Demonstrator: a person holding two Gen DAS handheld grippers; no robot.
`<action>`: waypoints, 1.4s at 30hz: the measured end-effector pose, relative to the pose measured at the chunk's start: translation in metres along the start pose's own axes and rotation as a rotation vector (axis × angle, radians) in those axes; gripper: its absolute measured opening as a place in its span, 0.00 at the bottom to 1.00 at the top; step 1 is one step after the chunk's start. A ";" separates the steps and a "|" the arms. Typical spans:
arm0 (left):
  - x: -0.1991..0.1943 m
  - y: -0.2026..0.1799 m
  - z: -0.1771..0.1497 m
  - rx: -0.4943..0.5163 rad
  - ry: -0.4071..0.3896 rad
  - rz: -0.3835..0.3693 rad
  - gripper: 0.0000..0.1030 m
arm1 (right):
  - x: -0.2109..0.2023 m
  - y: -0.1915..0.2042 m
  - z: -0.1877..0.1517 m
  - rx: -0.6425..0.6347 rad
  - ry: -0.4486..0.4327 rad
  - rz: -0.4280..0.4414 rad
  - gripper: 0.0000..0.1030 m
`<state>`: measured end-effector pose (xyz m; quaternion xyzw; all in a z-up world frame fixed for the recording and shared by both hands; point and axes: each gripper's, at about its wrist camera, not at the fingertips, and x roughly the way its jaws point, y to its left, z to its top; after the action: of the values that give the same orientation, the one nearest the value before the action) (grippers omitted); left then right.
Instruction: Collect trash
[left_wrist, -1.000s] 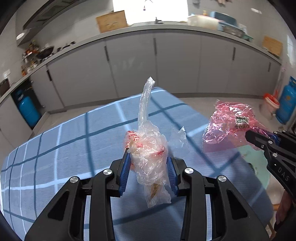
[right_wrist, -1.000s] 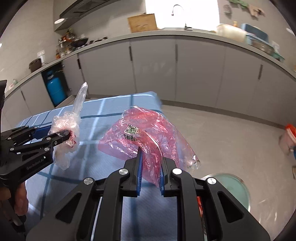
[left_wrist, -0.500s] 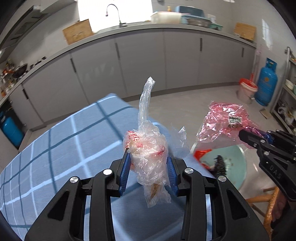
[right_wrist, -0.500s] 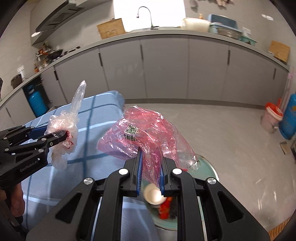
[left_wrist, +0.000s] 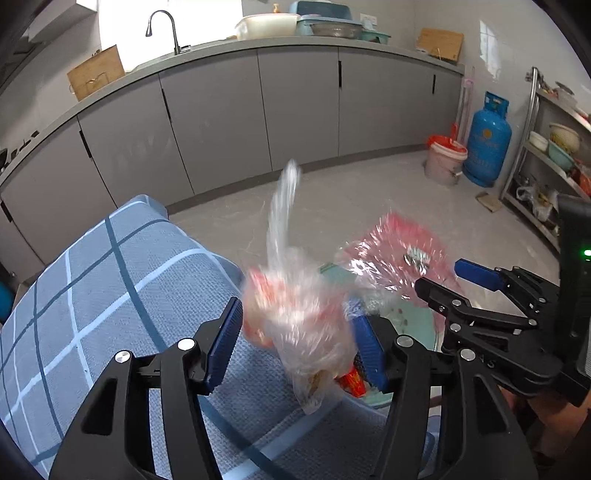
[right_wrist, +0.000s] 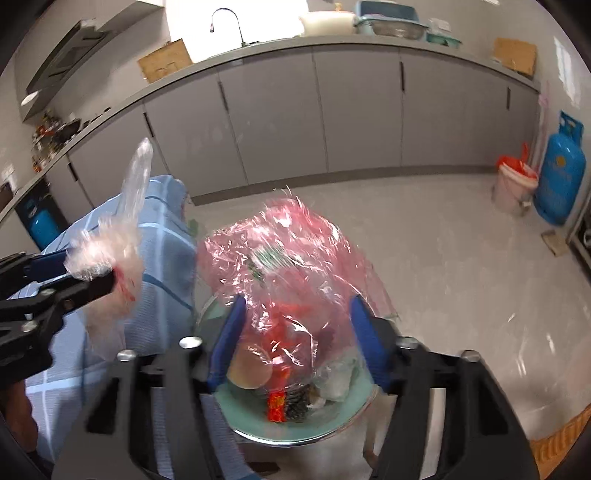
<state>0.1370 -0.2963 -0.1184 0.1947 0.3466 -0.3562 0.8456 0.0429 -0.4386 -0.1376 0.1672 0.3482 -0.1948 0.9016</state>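
Above green bin (right_wrist: 236, 415) holding wrappers: both claws just opened, released; bags between jaws.

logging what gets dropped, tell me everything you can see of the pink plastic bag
The pink plastic bag is thin, translucent, crinkled film with shiny highlights and a small printed label, blurred here. It sits loosely bunched between the blue pads of the right gripper, whose jaws have just been opening and stand wide of it, so nothing pinches it. It hangs directly above the pale green bin, whose trash shows through the film. Whether it touches that trash is unclear.
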 end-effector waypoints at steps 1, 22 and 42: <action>0.001 -0.001 -0.001 0.006 0.003 -0.001 0.64 | 0.001 -0.001 -0.002 0.005 0.004 -0.001 0.60; -0.061 0.030 -0.013 -0.049 -0.075 0.102 0.84 | -0.086 0.015 0.002 -0.007 -0.137 -0.004 0.77; -0.132 0.043 -0.028 -0.087 -0.190 0.118 0.89 | -0.154 0.042 -0.009 -0.058 -0.216 -0.008 0.80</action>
<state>0.0900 -0.1897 -0.0382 0.1433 0.2680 -0.3072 0.9018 -0.0474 -0.3618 -0.0296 0.1176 0.2550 -0.2052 0.9376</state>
